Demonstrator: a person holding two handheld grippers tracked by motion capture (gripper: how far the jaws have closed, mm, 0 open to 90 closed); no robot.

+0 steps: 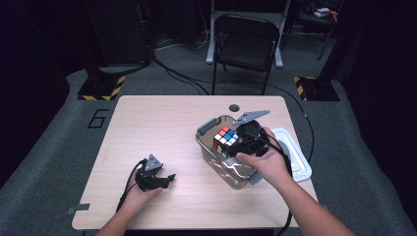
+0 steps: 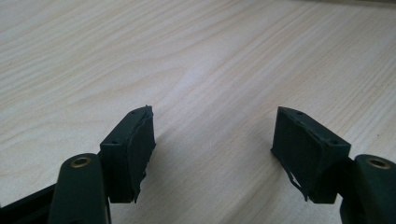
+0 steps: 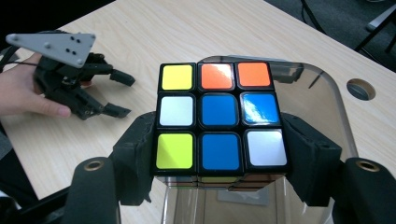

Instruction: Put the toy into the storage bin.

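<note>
**Operator A:** Report the right gripper (image 3: 219, 154).

**Operator B:** Its jaws are clamped on the scrambled puzzle cube (image 3: 219, 122), one pad on each side face. In the right gripper view the face toward the camera shows yellow, orange, white and blue tiles. The cube sits at the open top of the clear plastic bin (image 3: 327, 93), with the bin's curved rim behind it at 12 o'clock and 3 o'clock.

**Operator A:** Location on the table?

**Operator B:** In the high view the bin (image 1: 212, 129) stands right of centre on the wooden table (image 1: 157, 128). The cube (image 1: 225, 138) is at the bin's upper opening, the right gripper (image 1: 241, 142) at its 3 o'clock. A white lid (image 1: 295, 152) lies flat at the bin's 3 o'clock, near the table edge. A round hole (image 1: 234, 107) is in the tabletop at the bin's 12 o'clock.

**Operator A:** Left gripper?

**Operator B:** The left gripper (image 1: 164, 181) is at the bin's 8 o'clock, well apart from it, low over the table. In the left gripper view its jaws stand spread, with bare wood (image 2: 210, 93) between the pads (image 2: 140, 144). It grasps nothing.
</note>
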